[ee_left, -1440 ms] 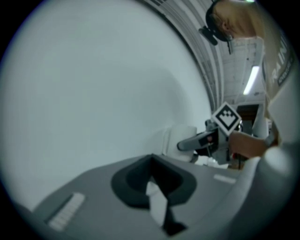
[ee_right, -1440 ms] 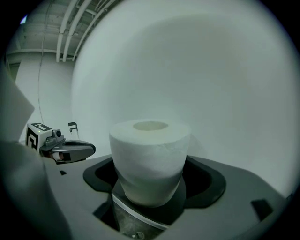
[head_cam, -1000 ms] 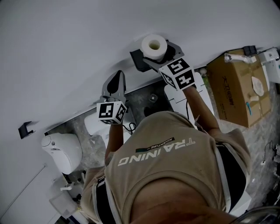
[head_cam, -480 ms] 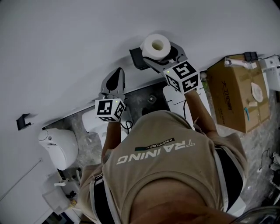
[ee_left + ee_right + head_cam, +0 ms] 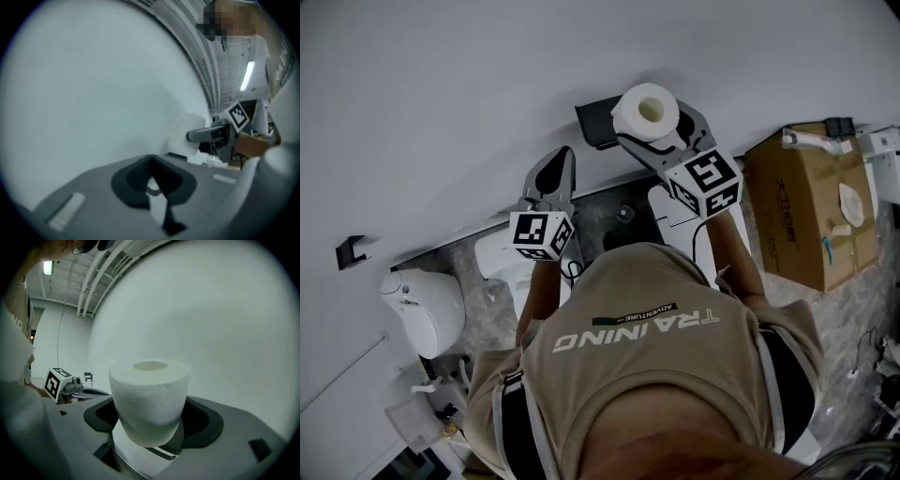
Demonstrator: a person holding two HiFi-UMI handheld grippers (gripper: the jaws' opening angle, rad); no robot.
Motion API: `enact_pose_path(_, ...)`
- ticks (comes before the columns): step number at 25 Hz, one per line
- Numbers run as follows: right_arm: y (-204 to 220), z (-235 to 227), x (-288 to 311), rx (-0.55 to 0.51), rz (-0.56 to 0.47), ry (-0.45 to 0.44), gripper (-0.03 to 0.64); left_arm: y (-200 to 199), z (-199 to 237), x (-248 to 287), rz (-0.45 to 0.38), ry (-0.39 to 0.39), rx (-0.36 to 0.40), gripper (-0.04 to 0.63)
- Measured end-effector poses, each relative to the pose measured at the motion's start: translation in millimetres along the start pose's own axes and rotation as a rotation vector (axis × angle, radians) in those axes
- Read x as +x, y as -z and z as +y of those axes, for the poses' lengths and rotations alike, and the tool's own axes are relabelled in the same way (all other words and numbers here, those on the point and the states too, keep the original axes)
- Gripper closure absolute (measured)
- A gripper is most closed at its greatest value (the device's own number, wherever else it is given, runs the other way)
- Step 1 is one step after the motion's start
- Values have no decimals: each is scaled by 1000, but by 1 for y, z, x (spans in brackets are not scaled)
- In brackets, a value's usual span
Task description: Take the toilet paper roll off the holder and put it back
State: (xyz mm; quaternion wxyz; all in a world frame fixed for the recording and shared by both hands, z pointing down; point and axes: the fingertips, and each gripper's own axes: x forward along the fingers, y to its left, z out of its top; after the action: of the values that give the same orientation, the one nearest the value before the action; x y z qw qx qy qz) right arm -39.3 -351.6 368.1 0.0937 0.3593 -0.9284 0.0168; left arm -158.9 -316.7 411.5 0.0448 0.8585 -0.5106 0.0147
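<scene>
A white toilet paper roll stands close to the wall with its hollow core facing up. My right gripper is shut on it, one jaw on each side. In the right gripper view the roll fills the space between the grey jaws. The black holder sits on the wall just left of the roll, and the roll is off it. My left gripper hangs lower left of the holder, shut with nothing in it. From the left gripper view the roll shows far ahead.
A pale wall fills the upper half. A cardboard box stands at the right. A white toilet sits at the lower left, and a small black hook is on the wall above it.
My right gripper has carried the roll a little to the right, away from the holder. The left gripper has stayed about where it was.
</scene>
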Motion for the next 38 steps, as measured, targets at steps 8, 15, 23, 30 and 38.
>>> enact_pose_path(8,14,5,-13,19,-16,-44,247,14,-12,-11,38,-40,-6,591)
enact_pose_path(15,23,20,-25,10,-13,-93,247,27,-14,-26,52,-79,-30,591)
enact_pose_path(23,36,48,-32,27,28,-18,247,33,8,-48,54,-29,-11,591)
enact_pose_path(30,47,67,-44,36,83,58,247,37,18,-48,35,34,-41,591)
enact_pose_path(38,45,63,-51,28,55,68,247,30,13,-48,38,29,-35,591)
